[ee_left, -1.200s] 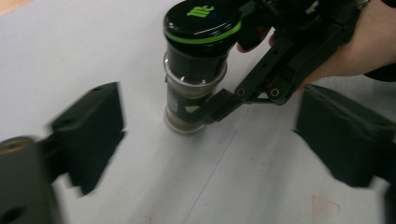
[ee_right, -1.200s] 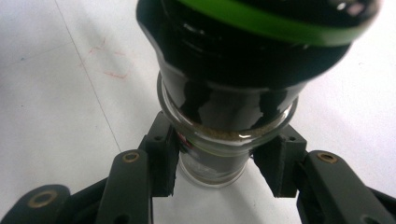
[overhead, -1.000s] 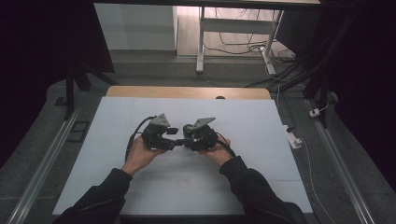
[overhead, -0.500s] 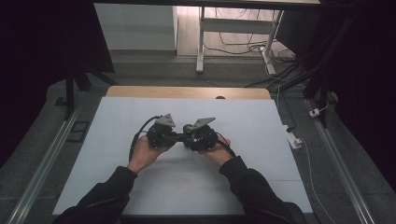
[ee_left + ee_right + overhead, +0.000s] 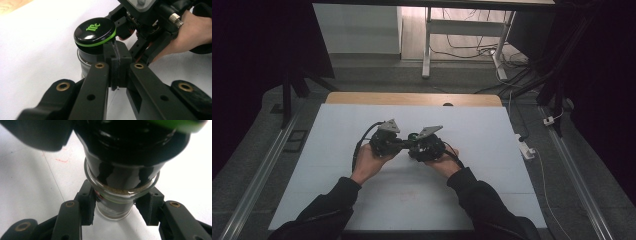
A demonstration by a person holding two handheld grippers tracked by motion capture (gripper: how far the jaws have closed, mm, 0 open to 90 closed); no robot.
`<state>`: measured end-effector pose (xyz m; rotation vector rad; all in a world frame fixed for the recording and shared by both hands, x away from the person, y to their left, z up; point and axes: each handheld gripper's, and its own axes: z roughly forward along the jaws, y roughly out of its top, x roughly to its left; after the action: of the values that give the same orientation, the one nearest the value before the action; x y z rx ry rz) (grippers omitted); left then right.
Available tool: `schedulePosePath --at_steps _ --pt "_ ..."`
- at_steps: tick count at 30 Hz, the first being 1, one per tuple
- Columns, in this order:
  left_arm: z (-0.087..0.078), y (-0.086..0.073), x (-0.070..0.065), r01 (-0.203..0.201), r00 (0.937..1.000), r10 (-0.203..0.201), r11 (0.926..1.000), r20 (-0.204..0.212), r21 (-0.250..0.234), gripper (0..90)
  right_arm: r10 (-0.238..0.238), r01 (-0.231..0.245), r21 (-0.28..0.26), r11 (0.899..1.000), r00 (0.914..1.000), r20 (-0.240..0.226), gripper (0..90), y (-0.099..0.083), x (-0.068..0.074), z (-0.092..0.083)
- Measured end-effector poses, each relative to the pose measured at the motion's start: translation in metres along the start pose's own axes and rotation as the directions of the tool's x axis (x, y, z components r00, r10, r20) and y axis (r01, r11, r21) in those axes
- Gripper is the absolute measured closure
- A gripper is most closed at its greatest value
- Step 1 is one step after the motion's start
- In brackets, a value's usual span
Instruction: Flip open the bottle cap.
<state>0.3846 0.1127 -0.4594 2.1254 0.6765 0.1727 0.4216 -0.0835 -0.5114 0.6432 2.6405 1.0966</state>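
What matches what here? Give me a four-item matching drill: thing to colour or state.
Things:
1. lid
2. jar
3. left gripper
4. table

Colour or state:
A. white
B. clear glass, clamped between the pads of the right gripper
C. black with a green ring
D. jaws shut together beside the lid

Pairs: 1-C, 2-B, 3-D, 4-A

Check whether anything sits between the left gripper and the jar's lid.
Nothing visible does. The left gripper is shut, its fingers right at the rim of the lid. The right gripper clamps the jar lower down.
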Motion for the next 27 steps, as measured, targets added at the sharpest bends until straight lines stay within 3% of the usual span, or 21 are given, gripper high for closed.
schedulePosePath --at_steps 20,27 --pt "-0.005 0.010 0.012 0.023 0.9989 -0.023 0.9997 -0.041 -0.012 88.9 -0.002 0.002 0.000 1.000 1.0000 0.004 52.7 0.000 0.000 0.000" --pt "-0.007 0.015 0.022 0.052 0.9966 -0.054 0.9982 -0.062 -0.031 88.9 -0.012 0.012 0.003 1.000 0.9999 0.007 52.7 0.000 0.001 0.000"
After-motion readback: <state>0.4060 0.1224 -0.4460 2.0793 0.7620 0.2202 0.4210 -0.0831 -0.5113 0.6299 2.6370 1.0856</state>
